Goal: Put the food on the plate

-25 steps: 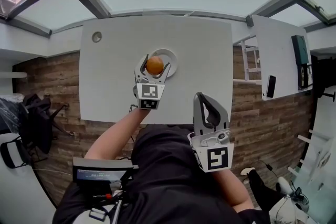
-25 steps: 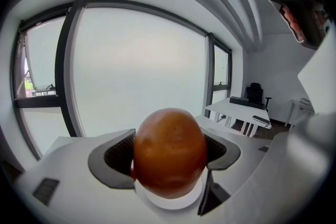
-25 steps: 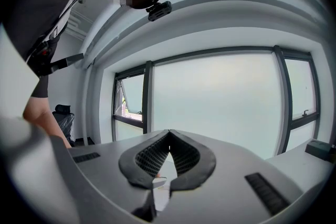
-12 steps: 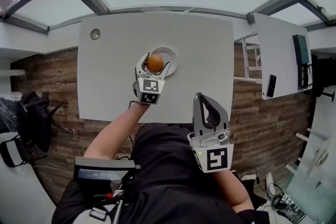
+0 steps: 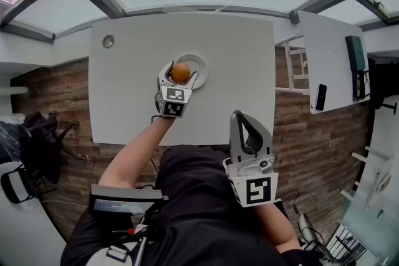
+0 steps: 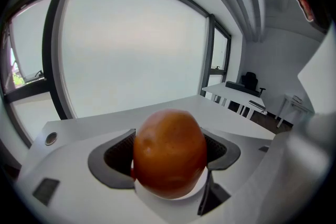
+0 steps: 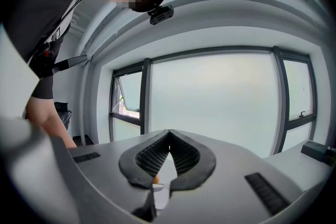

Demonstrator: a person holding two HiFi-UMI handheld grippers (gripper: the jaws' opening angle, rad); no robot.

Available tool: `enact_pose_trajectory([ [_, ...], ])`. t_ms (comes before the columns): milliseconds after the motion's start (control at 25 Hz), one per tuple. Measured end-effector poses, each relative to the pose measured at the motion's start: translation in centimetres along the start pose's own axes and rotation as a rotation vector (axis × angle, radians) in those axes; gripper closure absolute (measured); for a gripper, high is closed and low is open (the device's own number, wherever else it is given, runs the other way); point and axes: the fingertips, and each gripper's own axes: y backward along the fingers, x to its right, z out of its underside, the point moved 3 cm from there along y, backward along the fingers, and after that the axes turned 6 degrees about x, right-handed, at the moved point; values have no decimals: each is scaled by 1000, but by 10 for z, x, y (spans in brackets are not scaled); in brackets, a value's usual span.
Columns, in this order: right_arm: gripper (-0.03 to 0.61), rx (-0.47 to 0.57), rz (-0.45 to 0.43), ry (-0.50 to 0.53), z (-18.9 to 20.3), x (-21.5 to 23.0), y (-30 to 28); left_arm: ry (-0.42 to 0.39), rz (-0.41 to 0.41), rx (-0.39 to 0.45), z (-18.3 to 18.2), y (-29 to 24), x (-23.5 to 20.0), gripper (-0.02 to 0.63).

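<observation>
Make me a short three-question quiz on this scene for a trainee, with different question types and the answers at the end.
1. True or false: the left claw grips the orange food.
2. Where is the white plate? A) beneath the held food B) on the floor C) on the side desk
3. Fill in: the right claw is ____ and holds nothing.
Key: 1 true; 2 A; 3 shut.
</observation>
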Motion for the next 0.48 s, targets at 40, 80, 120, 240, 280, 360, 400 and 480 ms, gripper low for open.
enact_pose_trajectory([
  [40, 572, 4, 9, 6, -1, 1, 1, 2, 2, -4, 1, -1, 0, 264],
  [80, 572, 6, 18, 7, -1, 3, 2, 8, 4, -9, 4, -2, 0, 264],
  [120, 572, 5, 25, 4, -1, 4, 3, 19, 7, -17, 7, -4, 1, 264],
  [240, 572, -11, 32, -7, 3, 6, 6, 34, 9, -48, 18, -9, 2, 264],
  [280, 572, -13, 33, -9, 3, 7, 7, 29, 8, -52, 20, -10, 2, 264],
  [360, 572, -15, 31, -6, 4, 8, 9, 24, 9, -59, 23, -12, 3, 264],
  [400, 572, -18, 30, -8, 5, 8, 10, 26, 12, -65, 25, -14, 4, 264],
  [480, 572, -23, 31, -12, 7, 9, 12, 34, 20, -77, 28, -16, 7, 264],
])
